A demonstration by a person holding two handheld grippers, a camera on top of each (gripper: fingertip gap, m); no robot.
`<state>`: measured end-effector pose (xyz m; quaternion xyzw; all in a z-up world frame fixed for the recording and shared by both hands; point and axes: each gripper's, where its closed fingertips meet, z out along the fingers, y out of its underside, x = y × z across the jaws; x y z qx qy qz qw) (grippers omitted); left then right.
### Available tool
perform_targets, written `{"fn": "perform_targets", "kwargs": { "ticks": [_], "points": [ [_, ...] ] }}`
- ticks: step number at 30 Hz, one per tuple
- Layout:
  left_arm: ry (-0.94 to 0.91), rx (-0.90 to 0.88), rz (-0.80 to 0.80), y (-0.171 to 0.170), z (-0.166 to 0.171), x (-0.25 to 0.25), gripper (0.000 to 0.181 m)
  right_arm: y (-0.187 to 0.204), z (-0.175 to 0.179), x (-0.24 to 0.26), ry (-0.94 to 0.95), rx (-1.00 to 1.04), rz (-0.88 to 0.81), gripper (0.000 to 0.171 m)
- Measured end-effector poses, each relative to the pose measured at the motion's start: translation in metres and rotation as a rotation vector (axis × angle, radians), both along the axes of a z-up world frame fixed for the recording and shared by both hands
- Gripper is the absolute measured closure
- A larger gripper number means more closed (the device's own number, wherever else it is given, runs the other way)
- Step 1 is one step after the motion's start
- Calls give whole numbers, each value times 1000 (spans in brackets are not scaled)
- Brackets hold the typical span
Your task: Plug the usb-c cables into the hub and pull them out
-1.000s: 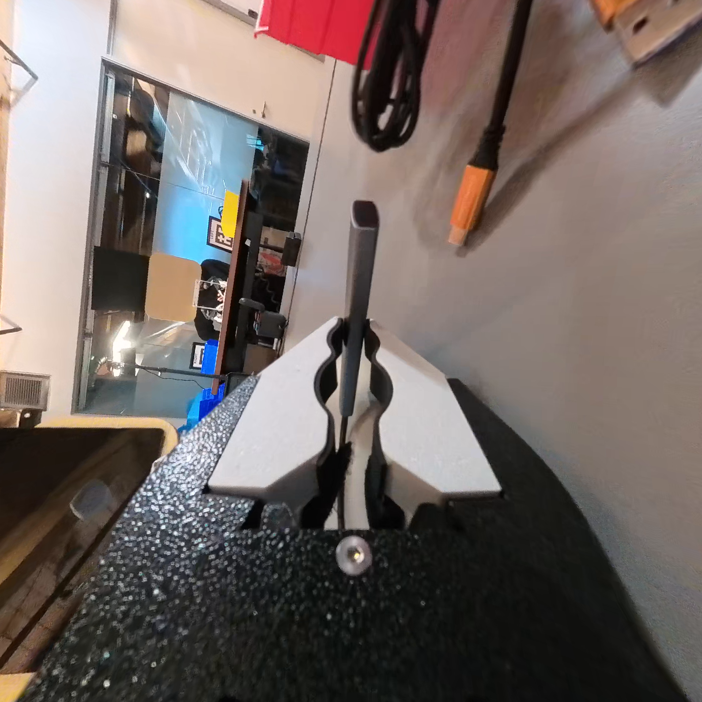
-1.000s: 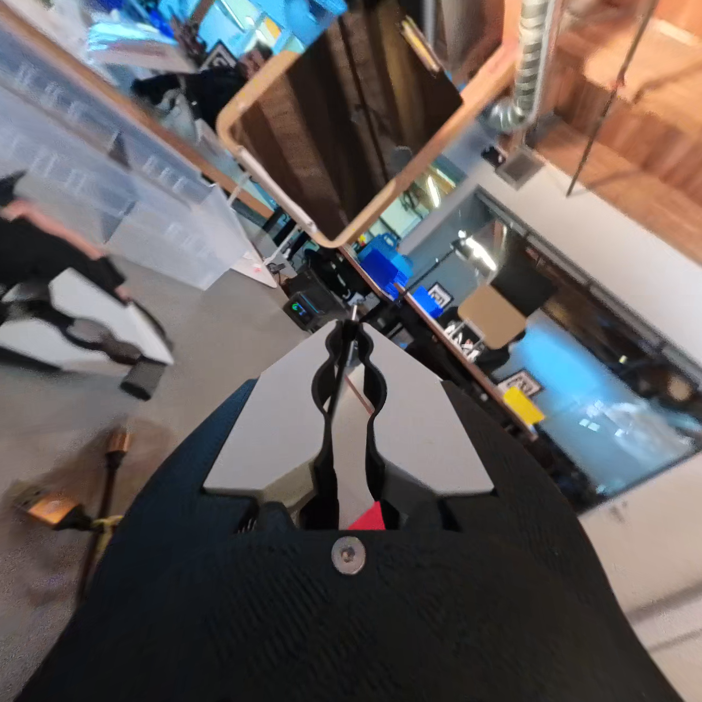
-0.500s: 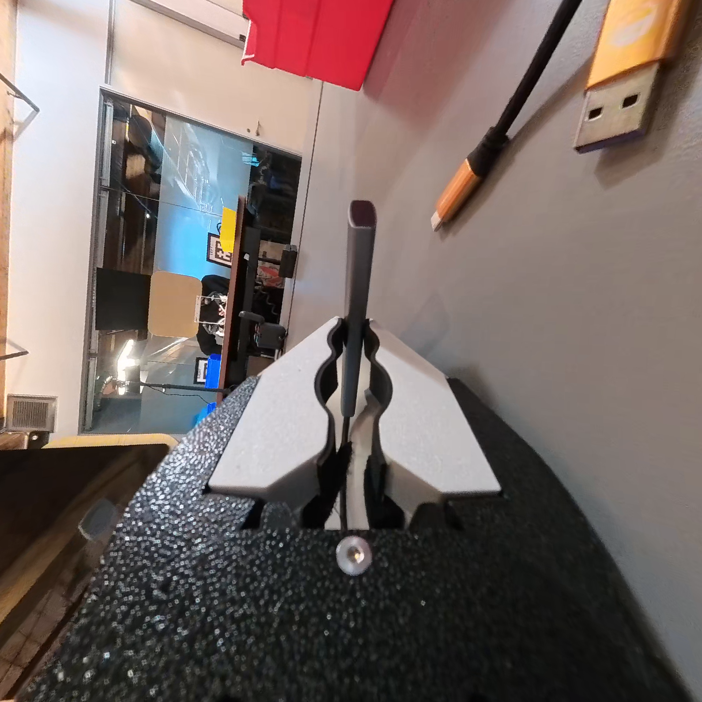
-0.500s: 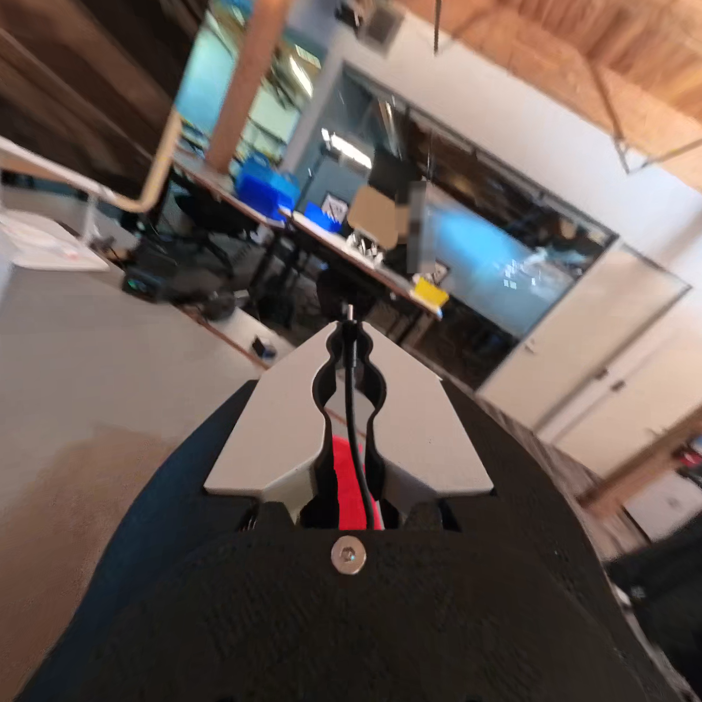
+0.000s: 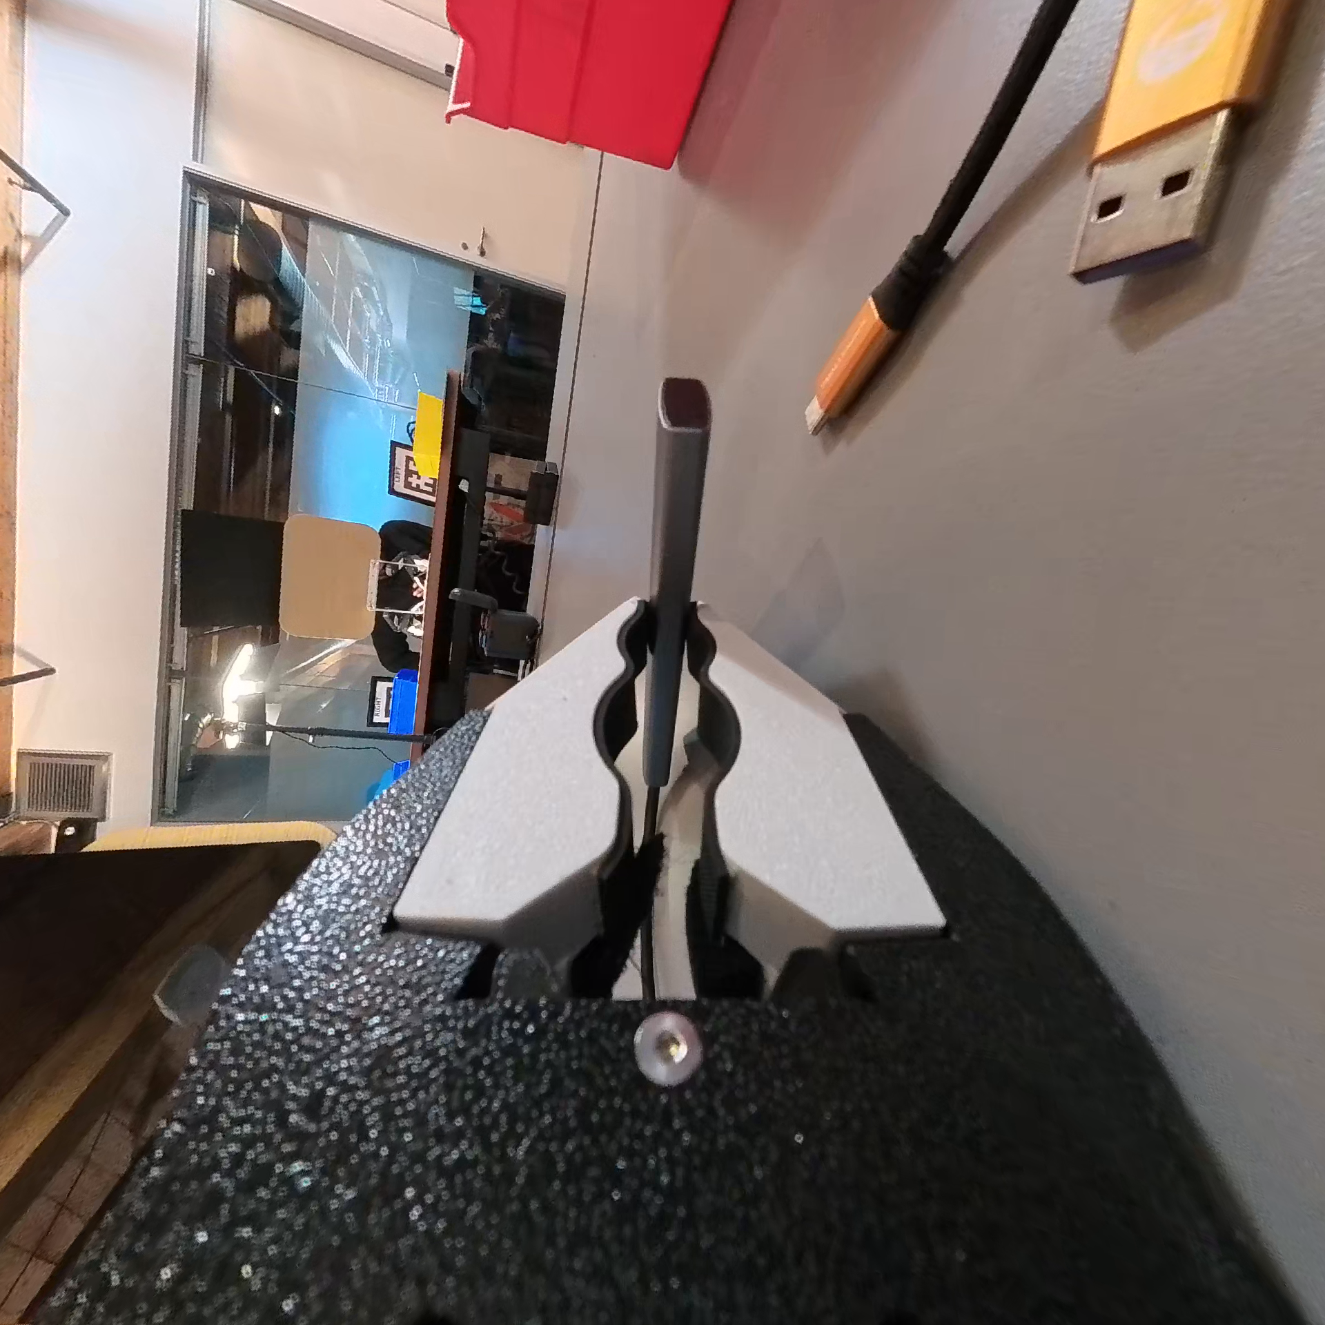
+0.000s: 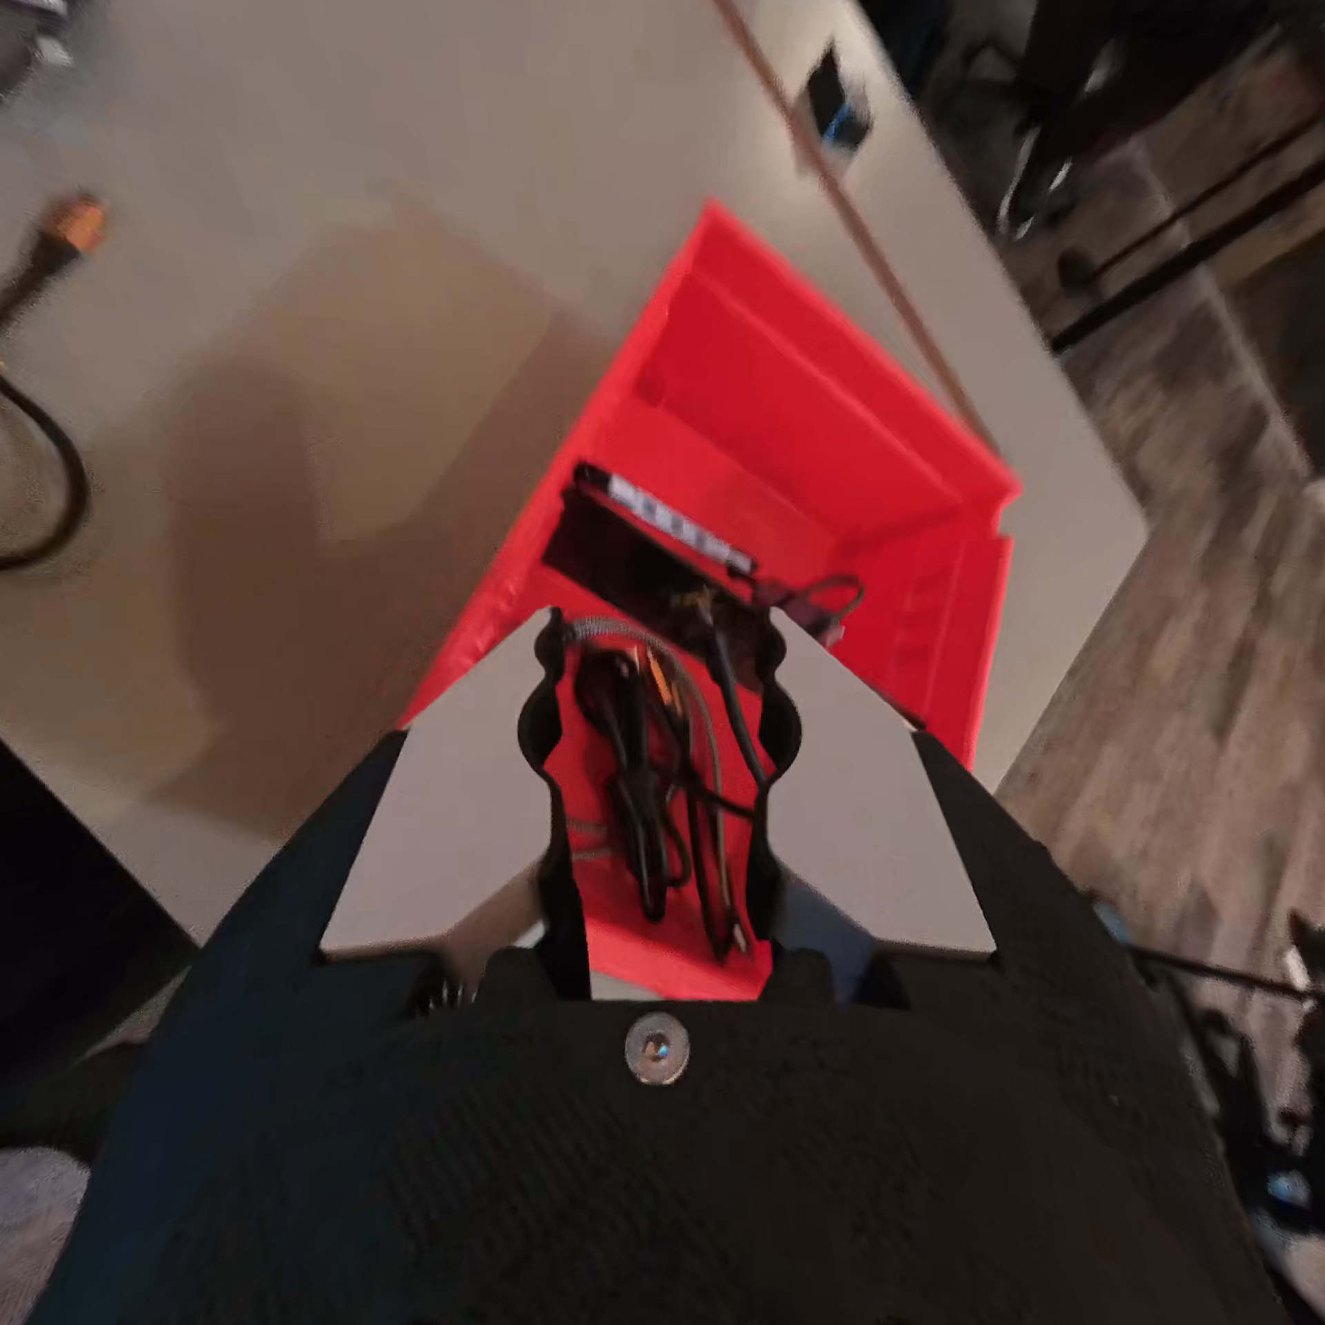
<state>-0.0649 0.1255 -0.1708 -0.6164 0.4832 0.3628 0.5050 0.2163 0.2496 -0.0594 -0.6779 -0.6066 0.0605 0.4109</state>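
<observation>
The left gripper (image 5: pixel 670 624) is clamped on the slim grey hub (image 5: pixel 677 530), which stands edge-on beyond its tips with its ports hidden. Beside the hub on the grey table (image 5: pixel 1075 645) lie an orange USB-C plug (image 5: pixel 857 362) on a black cable and an orange USB-A plug (image 5: pixel 1176 136), cut off by the frame. The right gripper (image 6: pixel 663 624) gapes, holding nothing, over the red bin (image 6: pixel 824 459). Only the blurred right view shows the bin's inside: tangled cables (image 6: pixel 659 774) and a dark box (image 6: pixel 631 545), hard to identify.

Black textured bodies, grey jaws, silver screws.
</observation>
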Motion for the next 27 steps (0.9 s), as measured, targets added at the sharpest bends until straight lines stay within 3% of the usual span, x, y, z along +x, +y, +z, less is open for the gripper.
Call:
{"fn": "perform_targets", "kwargs": {
  "ticks": [3,6,11,14,19,20,23,27],
  "points": [
    [8,4,-1,-1,0,0,173,-33,36,-39,127,86,151,115],
    [17,8,-10,-2,1,1,173,-90,39,-88,189,25,408,112],
    [16,13,-17,-3,2,2,173,-152,-47,-134,-38,-302,638,104],
    [13,12,-18,-3,2,2,173,-173,-90,-150,-154,-373,702,108],
    [13,13,-21,-3,2,2,173,-175,-128,-153,-324,-322,680,122],
    [13,12,-21,-3,2,2,173,-177,-128,-154,-318,-332,676,131],
    [19,13,-22,-3,2,2,173,-181,-129,-156,-315,-363,683,162],
    [16,11,-22,-3,2,2,173,-162,-96,-142,-321,-167,683,167]
  ]
}}
